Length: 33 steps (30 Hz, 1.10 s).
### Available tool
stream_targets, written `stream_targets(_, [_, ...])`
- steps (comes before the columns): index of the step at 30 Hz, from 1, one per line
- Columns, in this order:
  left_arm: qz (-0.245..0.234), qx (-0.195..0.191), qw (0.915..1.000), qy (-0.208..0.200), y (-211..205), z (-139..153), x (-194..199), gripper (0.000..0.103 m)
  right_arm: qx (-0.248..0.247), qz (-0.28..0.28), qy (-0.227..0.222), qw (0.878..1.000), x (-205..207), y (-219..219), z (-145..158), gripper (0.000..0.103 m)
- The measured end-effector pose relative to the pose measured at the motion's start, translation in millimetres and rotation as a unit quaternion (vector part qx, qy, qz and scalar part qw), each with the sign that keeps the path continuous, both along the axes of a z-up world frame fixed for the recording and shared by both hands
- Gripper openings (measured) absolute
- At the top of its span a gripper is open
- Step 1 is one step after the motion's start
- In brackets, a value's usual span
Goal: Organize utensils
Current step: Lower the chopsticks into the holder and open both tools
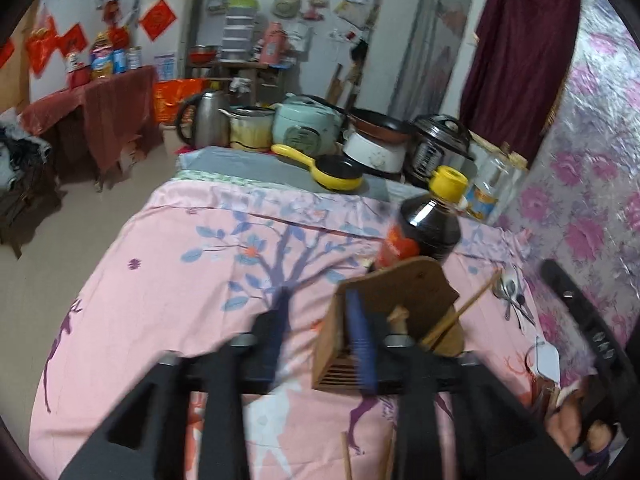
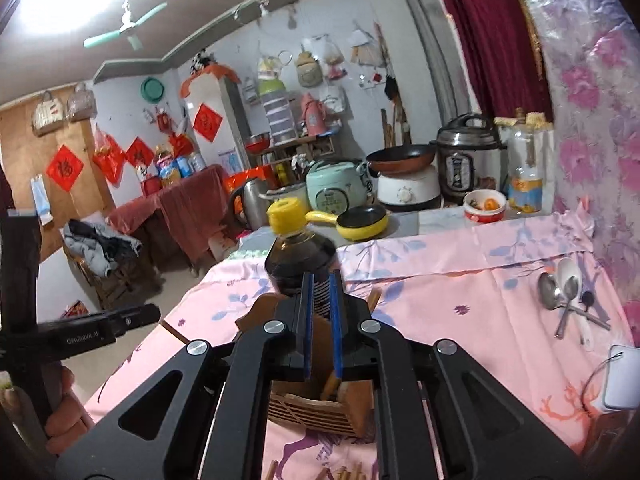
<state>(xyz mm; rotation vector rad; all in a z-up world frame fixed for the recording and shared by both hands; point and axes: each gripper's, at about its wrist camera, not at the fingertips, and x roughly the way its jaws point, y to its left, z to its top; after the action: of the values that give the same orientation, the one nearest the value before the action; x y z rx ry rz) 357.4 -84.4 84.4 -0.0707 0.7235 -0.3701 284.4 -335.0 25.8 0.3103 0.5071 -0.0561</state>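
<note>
"GenRobot AI" on left tongs [image 2: 132, 322], bottle [image 2: 300, 264] label blurred, maybe red

Left wrist view is motion-blurred: left tongs [image 1: 326, 320] smeared, so can't tell if the wooden utensil holder [image 1: 384, 320] is touched or just behind. Holder's lower part hidden by tongs body. Soy sauce bottle [image 1: 424, 232] base hidden behind holder. Chopsticks [image 1: 346, 456] cut off by bottom edge. In right wrist view, right tongs [image 2: 322, 320] cover most of the holder; what's btwn them can't be told. Spoons [image 2: 564, 292] too small to count w/ certainty. White object [image 2: 622, 376] cut by frame edge.
</note>
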Motion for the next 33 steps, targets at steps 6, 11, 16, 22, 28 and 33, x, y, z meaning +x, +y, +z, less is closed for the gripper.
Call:
stream_targets(6, [0.028, -0.005, 0.9996, -0.001, 27.9, 1.4, -21.1, 0.044, 0.003, -0.01, -0.011, 1.0, -35.0, 0.6, 15.1, 0.012])
stream_targets(11, [0.043, 0.008, 0.999, 0.01, 43.3, -14.7, -49.6, 0.05, 0.03, -0.016, -0.002, 0.999, -69.6, 5.9, 7.4, 0.015])
stream_targets(16, [0.05, 0.015, 0.9982, 0.029, 56.3, -42.2, -86.4, 0.056, 0.051, -0.02, 0.006, 0.998, -105.1, 12.0, -2.8, 0.019])
stream_targets(22, [0.046, 0.018, 0.9968, 0.064, 64.7, -86.0, -136.6, 0.058, 0.076, -0.028, 0.026, 0.996, -158.2, 17.7, -27.6, 0.026])
stream_targets(28, [0.027, 0.026, 0.9943, 0.1, 64.7, -137.6, -184.3, 0.059, 0.075, -0.026, 0.07, 0.994, -207.0, 31.4, -70.4, 0.029])
stream_targets(33, [0.005, 0.051, 0.9936, 0.101, 54.7, -164.3, -220.1, 0.059, 0.071, -0.022, 0.115, 0.991, -237.8, 40.4, -109.7, 0.029])
